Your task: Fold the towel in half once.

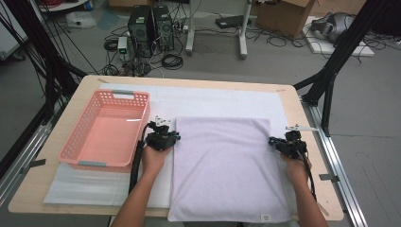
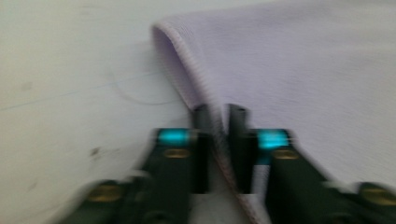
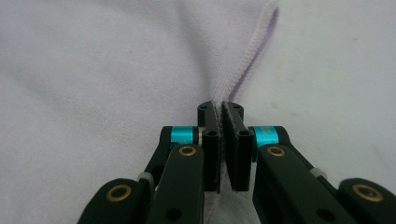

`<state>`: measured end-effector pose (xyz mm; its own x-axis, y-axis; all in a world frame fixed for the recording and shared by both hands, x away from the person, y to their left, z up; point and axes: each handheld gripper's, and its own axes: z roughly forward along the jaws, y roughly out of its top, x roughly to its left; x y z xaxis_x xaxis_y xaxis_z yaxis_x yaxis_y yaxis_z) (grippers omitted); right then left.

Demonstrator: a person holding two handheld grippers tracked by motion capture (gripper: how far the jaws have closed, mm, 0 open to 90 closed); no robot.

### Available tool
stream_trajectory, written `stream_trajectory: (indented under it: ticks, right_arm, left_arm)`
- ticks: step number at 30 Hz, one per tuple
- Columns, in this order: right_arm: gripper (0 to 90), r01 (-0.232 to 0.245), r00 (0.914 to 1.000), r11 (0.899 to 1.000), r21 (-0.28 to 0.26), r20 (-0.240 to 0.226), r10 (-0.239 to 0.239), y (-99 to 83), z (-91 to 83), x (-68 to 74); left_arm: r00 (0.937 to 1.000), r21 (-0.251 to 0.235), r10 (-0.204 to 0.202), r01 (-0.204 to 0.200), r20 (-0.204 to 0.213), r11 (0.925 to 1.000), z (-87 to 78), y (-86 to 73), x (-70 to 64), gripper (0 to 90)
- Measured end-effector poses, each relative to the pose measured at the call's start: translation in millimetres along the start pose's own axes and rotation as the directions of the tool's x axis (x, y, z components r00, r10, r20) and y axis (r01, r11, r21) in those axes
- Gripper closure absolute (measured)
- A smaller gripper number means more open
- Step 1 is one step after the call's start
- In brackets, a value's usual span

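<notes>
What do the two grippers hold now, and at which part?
Both hold the lilac towel by its hemmed side edges: the left gripper pinches the left edge, the right gripper the right edge, each near a far corner.

Lilac towel (image 1: pixel 227 165) spread flat.

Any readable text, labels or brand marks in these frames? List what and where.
None readable.
Small white tag at the near right corner of the lilac towel: a mark on it, too small to read.
Pink basket, left tool, right tool: no lettering visible.
</notes>
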<state>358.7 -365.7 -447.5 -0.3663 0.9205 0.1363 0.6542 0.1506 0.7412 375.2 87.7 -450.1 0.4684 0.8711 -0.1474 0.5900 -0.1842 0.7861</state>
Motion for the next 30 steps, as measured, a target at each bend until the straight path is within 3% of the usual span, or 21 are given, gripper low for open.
stream_trajectory:
  ticks: [1,2,4,6,7,9,11,12,14,17,19,21,23,24,26,30]
  right_arm:
    - [87.0,0.005,0.9996,1.0,0.0,0.027,-0.005,-0.2,-2.3,-0.5]
    - [87.1,0.01,0.9987,1.0,0.004,0.049,-0.01,-1.1,-5.3,-0.7]
    - [87.4,0.004,0.9978,1.0,0.004,0.065,-0.004,-5.1,-11.4,-3.4]
    - [86.6,0.002,0.9977,1.0,-0.003,0.068,-0.002,-8.6,-15.0,-5.5]
    - [82.8,-0.006,0.9981,1.0,-0.003,0.061,0.006,-8.5,-14.7,-5.9]
    - [62.0,0.013,0.9982,0.999,-0.038,0.059,-0.011,-5.6,-11.8,-6.0]
    - [58.4,0.03,0.9984,0.997,-0.067,0.05,-0.027,0.0,-10.4,-7.1]
    - [60.1,0.045,0.9976,0.996,-0.082,0.057,-0.04,3.8,-9.6,-6.9]
    - [72.3,0.082,0.9955,0.992,-0.092,0.056,-0.077,12.1,-7.3,-6.8]
    - [81.7,0.112,0.9937,0.993,-0.041,0.01,-0.111,20.9,6.8,-6.1]
    - [84.1,0.133,0.9906,0.991,0.003,0.031,-0.133,23.3,18.3,-4.7]
    - [84.5,0.141,0.9861,0.99,0.0,0.088,-0.141,23.8,24.1,-5.0]
    - [84.8,0.133,0.9817,0.991,-0.014,0.139,-0.13,24.6,26.5,-7.5]
    - [83.4,0.113,0.9839,0.993,-0.022,0.142,-0.109,24.8,26.3,-8.7]
    - [78.9,0.073,0.9889,0.996,-0.042,0.133,-0.067,24.6,22.2,-11.4]
    - [68.4,0.052,0.9975,0.995,-0.082,0.053,-0.048,24.1,3.5,-13.6]
  left_arm:
    - [0.9998,0.008,0.014,-0.014,-0.011,0.9999,0.7,1.8,-2.0,87.0]
    - [0.9999,0.008,0.003,-0.003,-0.013,1.0,1.1,2.9,-2.3,87.1]
    - [0.9993,-0.013,-0.035,0.035,-0.015,0.9993,2.0,3.3,-1.9,87.1]
    - [0.9993,-0.022,-0.036,0.036,-0.009,0.9991,3.7,3.7,-1.9,86.6]
    - [0.9993,-0.033,-0.038,0.038,-0.002,0.9987,4.8,4.0,-2.0,84.7]
    - [0.9986,-0.066,-0.053,0.053,-0.002,0.9964,4.6,6.2,0.3,67.3]
    - [0.9979,-0.077,-0.062,0.064,0.02,0.995,5.8,10.0,4.0,63.5]
    - [0.9977,-0.077,-0.063,0.065,0.023,0.995,7.4,11.5,4.7,59.9]
    - [0.9979,-0.079,-0.061,0.062,0.02,0.9949,11.6,10.4,6.6,60.6]
    - [0.9981,-0.028,-0.061,0.061,0.003,0.9977,16.9,11.0,6.6,72.1]
    - [0.9997,-0.016,-0.018,0.017,-0.016,0.9997,19.0,12.8,2.8,82.4]
    - [0.9992,-0.014,-0.004,0.004,-0.04,0.9999,20.4,14.6,1.8,86.3]
    - [0.9981,-0.022,-0.041,0.04,-0.047,0.9989,20.6,14.5,4.8,86.4]
    - [0.9976,-0.026,-0.051,0.049,-0.047,0.9984,20.1,14.4,5.6,85.7]
    - [0.997,-0.04,-0.05,0.047,-0.059,0.9981,17.3,14.1,7.3,76.0]
    - [0.9945,-0.115,-0.098,0.101,0.037,0.9882,4.8,14.5,13.0,53.4]
